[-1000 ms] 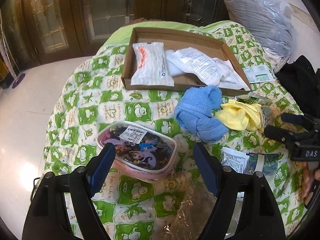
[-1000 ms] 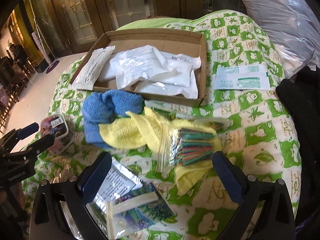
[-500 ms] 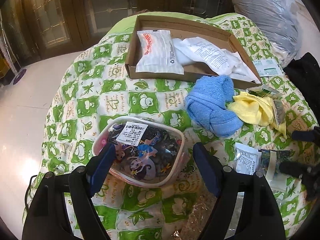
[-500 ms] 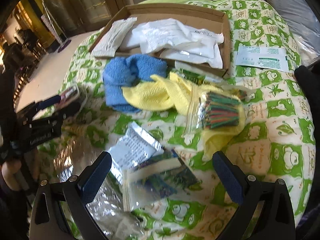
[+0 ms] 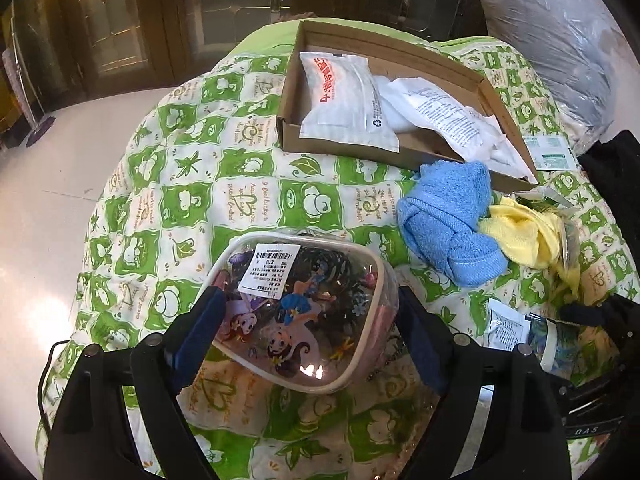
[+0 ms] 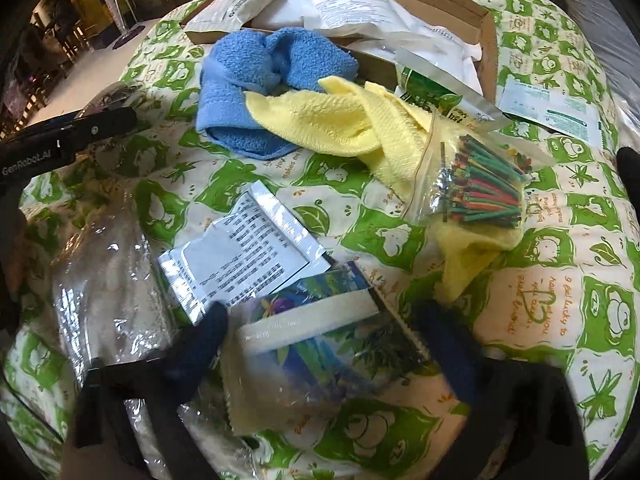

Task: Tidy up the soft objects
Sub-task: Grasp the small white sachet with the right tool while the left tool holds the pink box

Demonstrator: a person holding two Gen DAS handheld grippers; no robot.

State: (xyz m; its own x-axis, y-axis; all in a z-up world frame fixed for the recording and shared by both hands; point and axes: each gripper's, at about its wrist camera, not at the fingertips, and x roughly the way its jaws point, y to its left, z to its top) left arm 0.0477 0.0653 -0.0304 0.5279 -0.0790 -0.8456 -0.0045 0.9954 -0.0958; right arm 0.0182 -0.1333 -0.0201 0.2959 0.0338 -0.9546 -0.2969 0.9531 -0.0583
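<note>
My left gripper point(image 5: 306, 322) is open, its blue pads either side of a clear cartoon-printed pouch point(image 5: 304, 308) of small dark items lying on the green-and-white quilt point(image 5: 224, 184). My right gripper point(image 6: 320, 332) is open, its pads either side of a flat colourful packet point(image 6: 320, 344) with a white band. A silver sachet point(image 6: 244, 248) lies just beyond it. A blue towel point(image 6: 264, 84) and a yellow cloth point(image 6: 352, 124) lie bunched in front of a cardboard tray point(image 5: 384, 52) holding white packets point(image 5: 344, 100). A zip bag of coloured sticks point(image 6: 480, 188) rests on the yellow cloth.
A crinkled clear plastic bag point(image 6: 108, 280) lies left of the right gripper. A green-printed sachet point(image 6: 548, 112) lies right of the tray. A large grey plastic sack point(image 5: 560, 40) and dark cloth point(image 5: 612, 184) sit at the right. Pale floor point(image 5: 60, 200) lies left of the quilt.
Both grippers have moved forward and down. The pouch now sits between the left pads, and the colourful packet between the right pads. Nothing has been picked up.
</note>
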